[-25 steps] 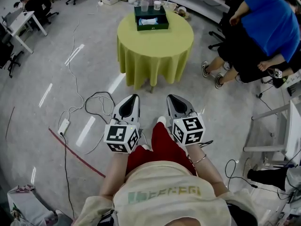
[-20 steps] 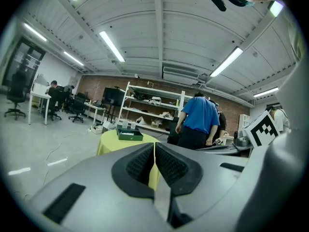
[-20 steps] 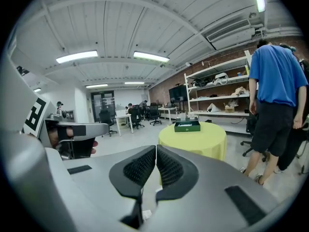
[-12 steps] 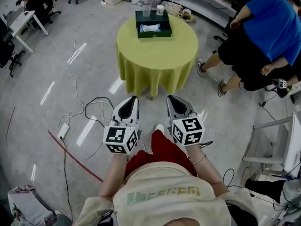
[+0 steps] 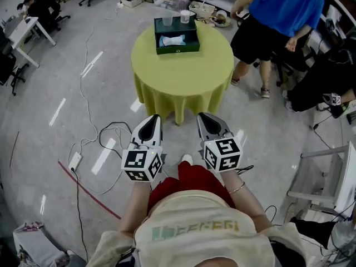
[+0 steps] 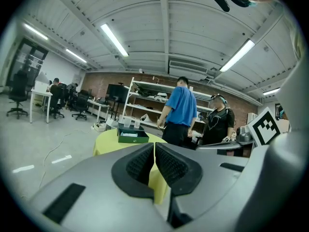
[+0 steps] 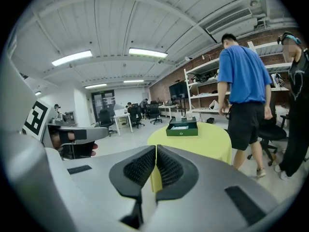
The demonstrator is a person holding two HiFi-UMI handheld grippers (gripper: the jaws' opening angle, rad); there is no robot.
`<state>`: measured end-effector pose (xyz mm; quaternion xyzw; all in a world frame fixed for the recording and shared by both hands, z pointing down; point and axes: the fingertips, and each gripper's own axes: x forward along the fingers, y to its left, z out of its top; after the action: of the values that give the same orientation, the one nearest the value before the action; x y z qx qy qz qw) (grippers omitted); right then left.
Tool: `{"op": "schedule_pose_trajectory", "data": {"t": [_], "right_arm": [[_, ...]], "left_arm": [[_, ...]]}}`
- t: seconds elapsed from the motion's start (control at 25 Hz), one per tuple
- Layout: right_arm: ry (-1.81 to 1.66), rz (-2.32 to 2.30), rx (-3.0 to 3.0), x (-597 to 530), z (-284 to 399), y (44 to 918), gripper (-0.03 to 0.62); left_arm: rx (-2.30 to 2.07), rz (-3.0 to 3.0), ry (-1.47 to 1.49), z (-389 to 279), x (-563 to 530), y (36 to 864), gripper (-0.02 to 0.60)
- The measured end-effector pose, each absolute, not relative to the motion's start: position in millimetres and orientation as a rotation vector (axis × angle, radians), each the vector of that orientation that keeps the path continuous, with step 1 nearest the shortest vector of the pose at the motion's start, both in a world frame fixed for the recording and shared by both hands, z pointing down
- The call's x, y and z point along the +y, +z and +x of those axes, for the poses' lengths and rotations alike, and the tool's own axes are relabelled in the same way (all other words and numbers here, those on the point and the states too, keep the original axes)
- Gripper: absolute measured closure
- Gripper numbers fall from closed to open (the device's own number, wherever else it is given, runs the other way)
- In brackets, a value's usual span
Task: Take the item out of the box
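The item [image 5: 171, 40], pale and bluish-white, lies inside the open dark green box [image 5: 178, 50]. The box sits on the far part of a round worktop [image 5: 183, 77] draped in a yellow-green cloth. Two pale cups [image 5: 168, 21] stand just behind the box's far edge. A person in a blue top and dark shorts [image 5: 281, 7] stands at the worktop's right side, near its edge.

Both claws hang well short of the worktop, side by side above the grey floor [image 5: 44, 82], and both point toward the box. The left claw [image 5: 152, 125] has its ribbed pads pressed flat together, and nothing is caught between them. The right claw [image 5: 207, 124] is closed in the same way and is just as empty. Each bears a cube with square markers at its rear. On the floor to the left of the claws, a white power strip [image 5: 74, 161] lies among looping cables.
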<state>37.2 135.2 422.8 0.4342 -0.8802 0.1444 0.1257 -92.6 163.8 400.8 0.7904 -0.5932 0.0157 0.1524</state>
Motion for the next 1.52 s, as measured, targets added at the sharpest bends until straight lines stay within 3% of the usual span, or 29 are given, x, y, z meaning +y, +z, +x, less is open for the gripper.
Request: {"op": "schedule_pose_trajectory", "data": {"t": [0.92, 1.52], "right_arm": [[0.499, 1.215, -2.59, 11.9, 85.9, 430.4, 0.557], [0.51, 1.245, -2.544, -48.9, 81.0, 442.5, 0.557]], "left_arm": [[-1.778, 2.271, 0.121, -40.1, 29.6, 388.1, 0.552], [-1.762, 2.269, 0.196, -58.4, -47.4, 404.4, 0.552]]}}
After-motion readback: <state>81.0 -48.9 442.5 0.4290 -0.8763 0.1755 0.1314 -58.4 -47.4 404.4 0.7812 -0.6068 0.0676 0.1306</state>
